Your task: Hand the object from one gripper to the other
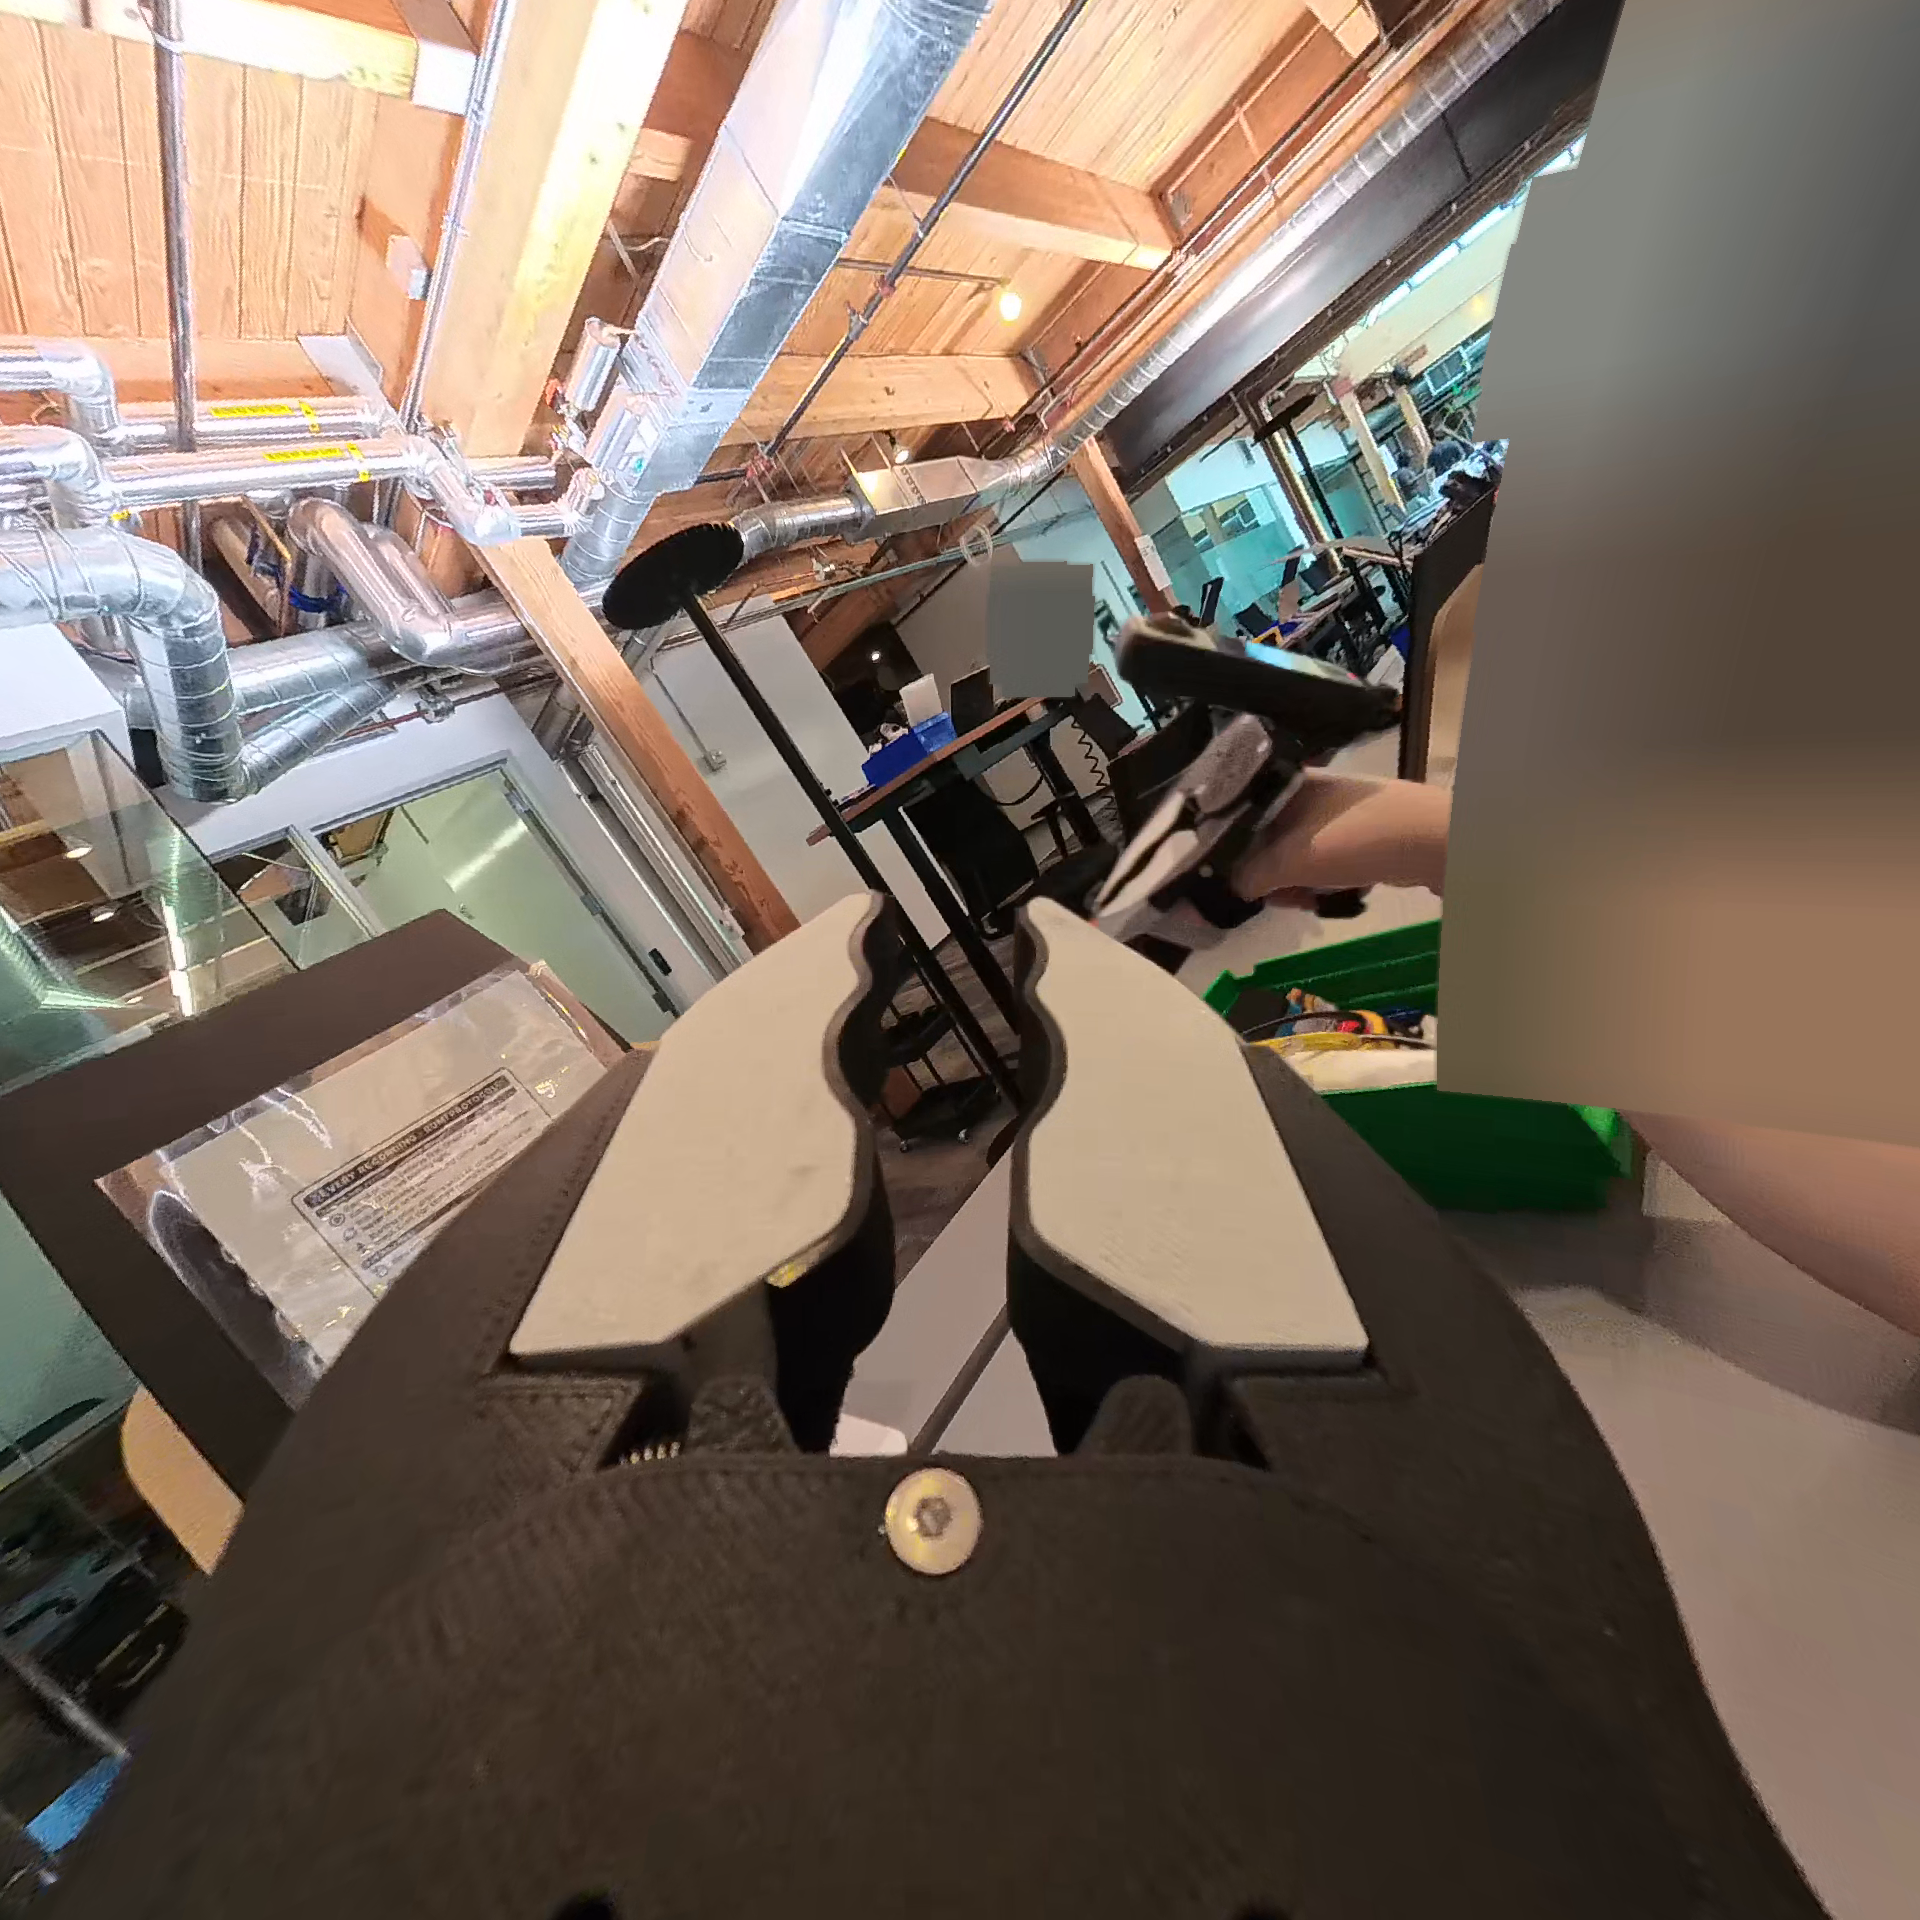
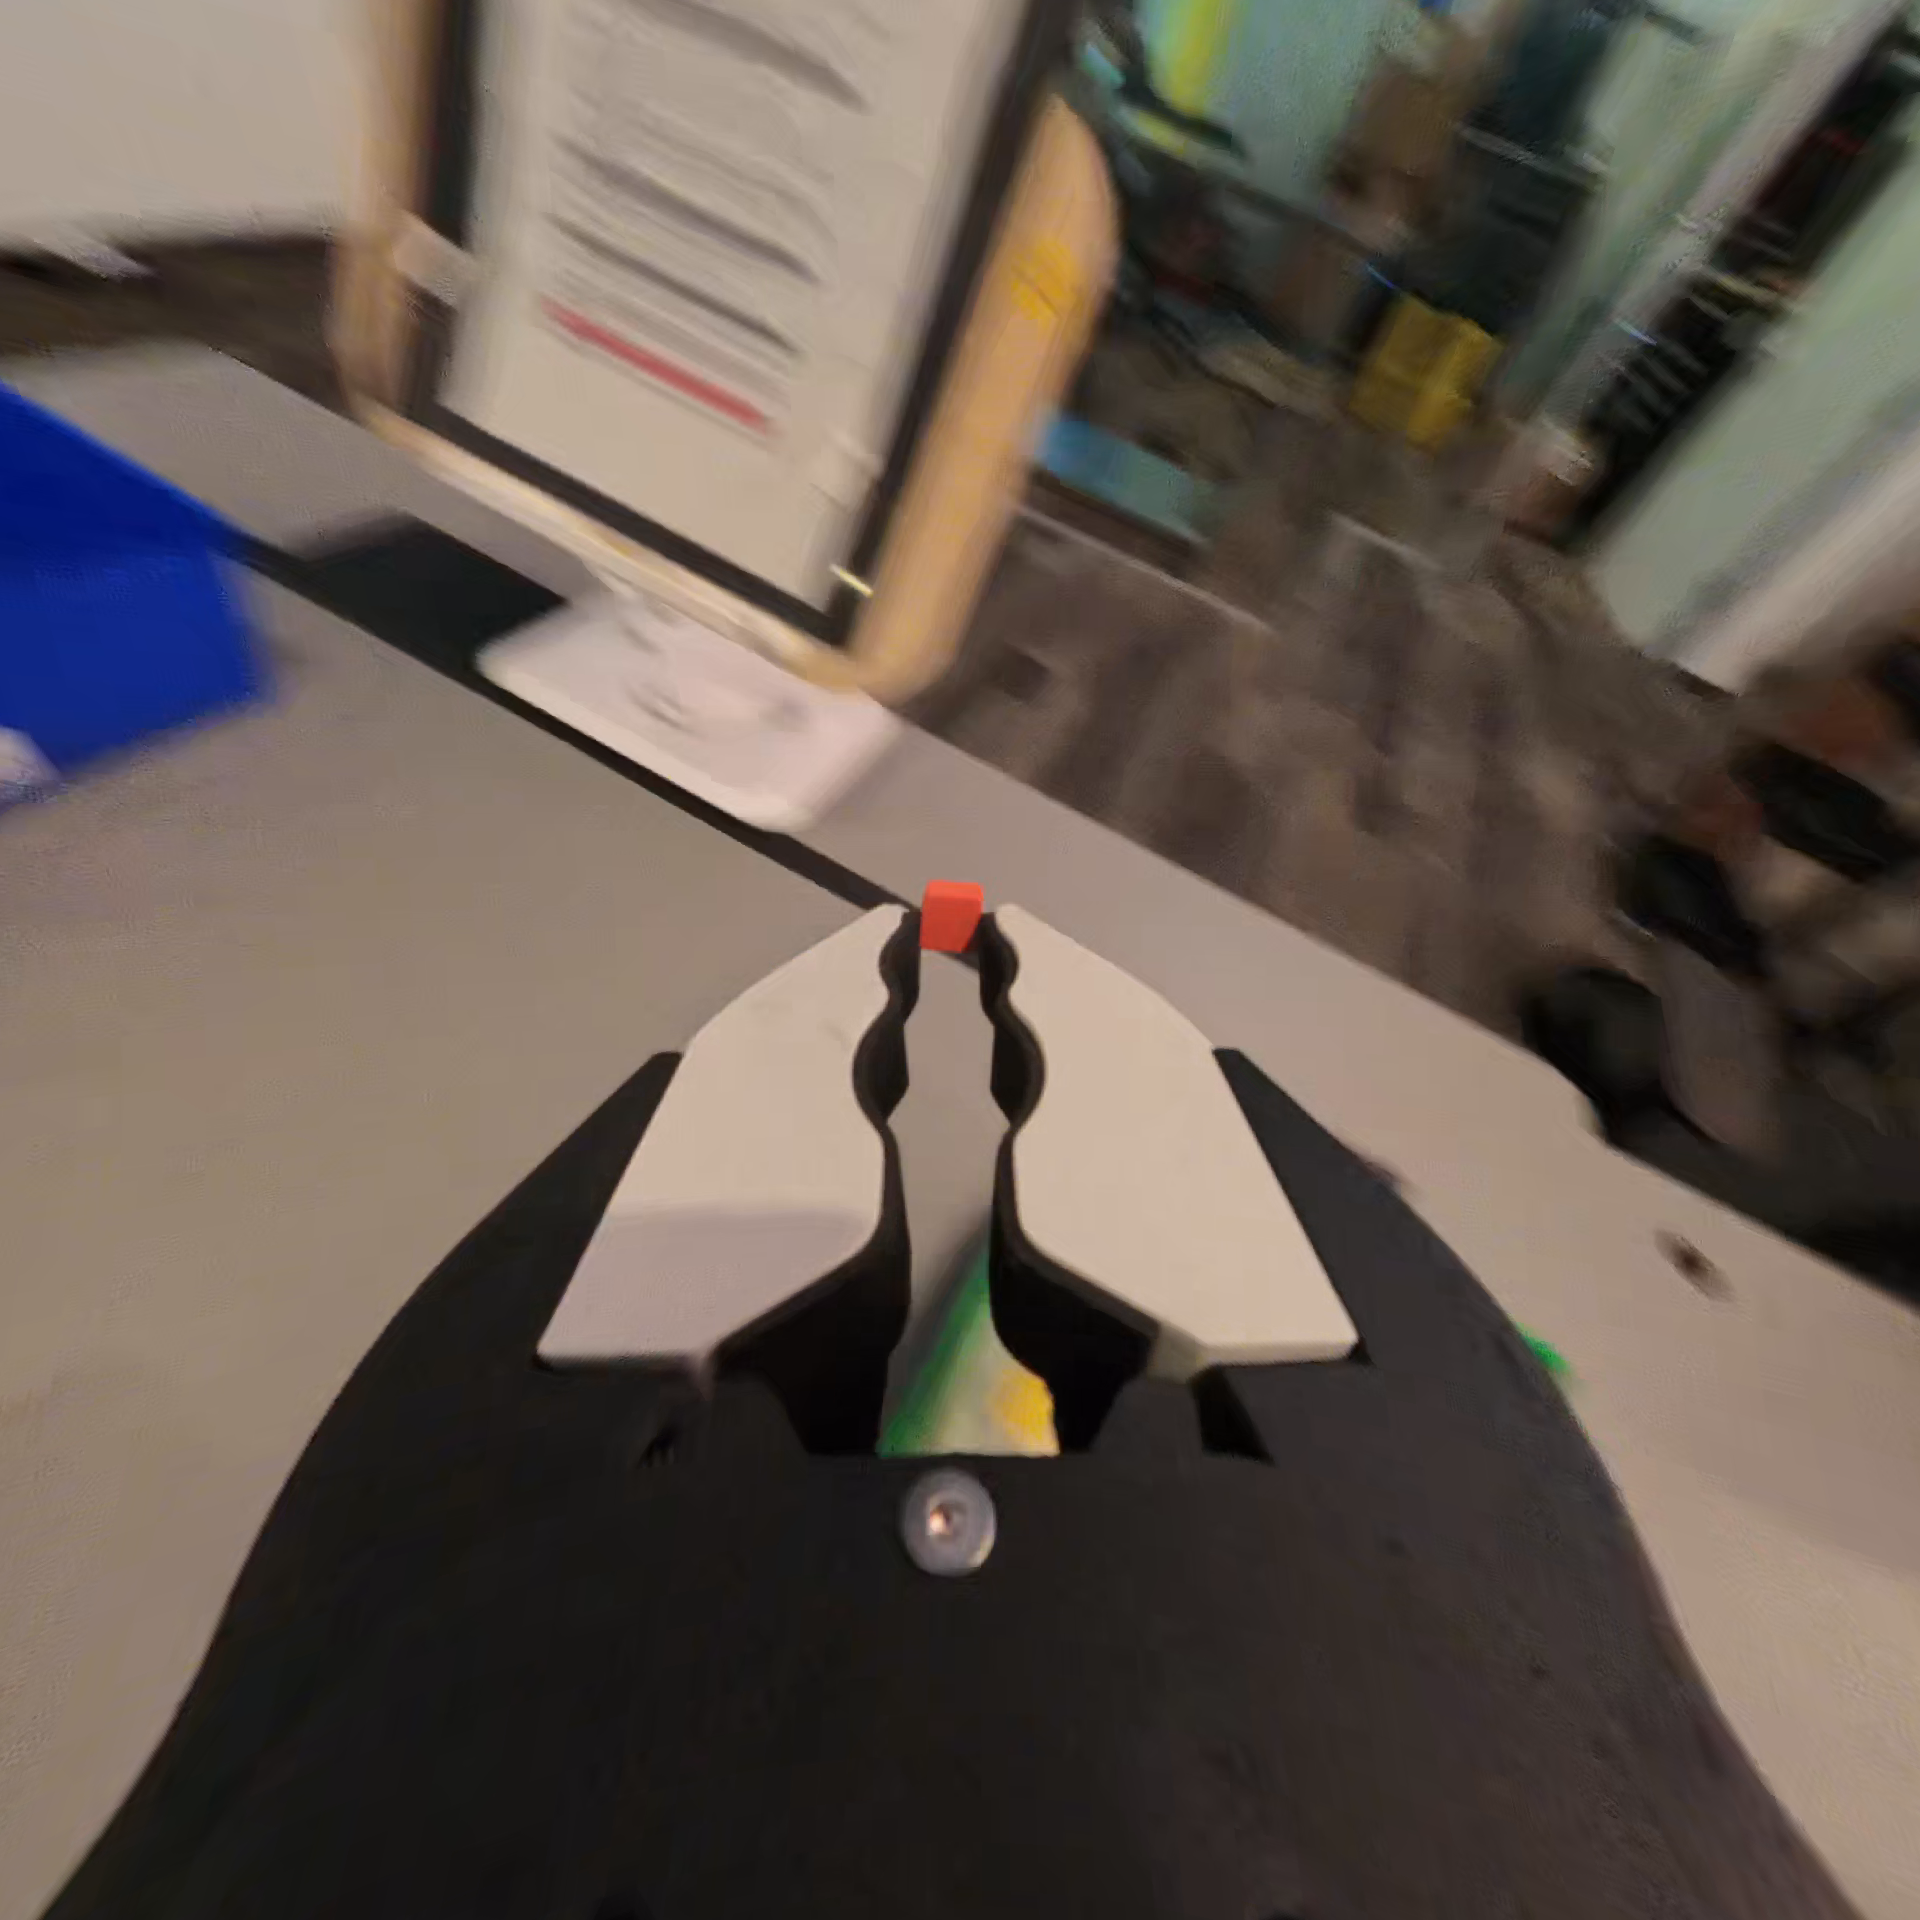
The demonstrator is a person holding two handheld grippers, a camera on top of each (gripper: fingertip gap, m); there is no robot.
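A small red block (image 2: 951, 916) is pinched between the tips of my right gripper (image 2: 952, 930), which hangs over the grey table (image 2: 312, 1039); this view is blurred by motion. My left gripper (image 1: 951, 935) points upward toward the ceiling, its jaws a little apart with nothing between them. The right gripper also shows in the left wrist view (image 1: 1174, 842), held by a hand ahead and to the right, apart from the left gripper. The block does not show there.
A green bin (image 1: 1455, 1132) with several small items stands at the right. A blue bin (image 2: 104, 603) sits at the table's left. A framed sign (image 2: 675, 312) stands at the table's far edge. A thin black stand with a disc top (image 1: 675, 587) rises ahead.
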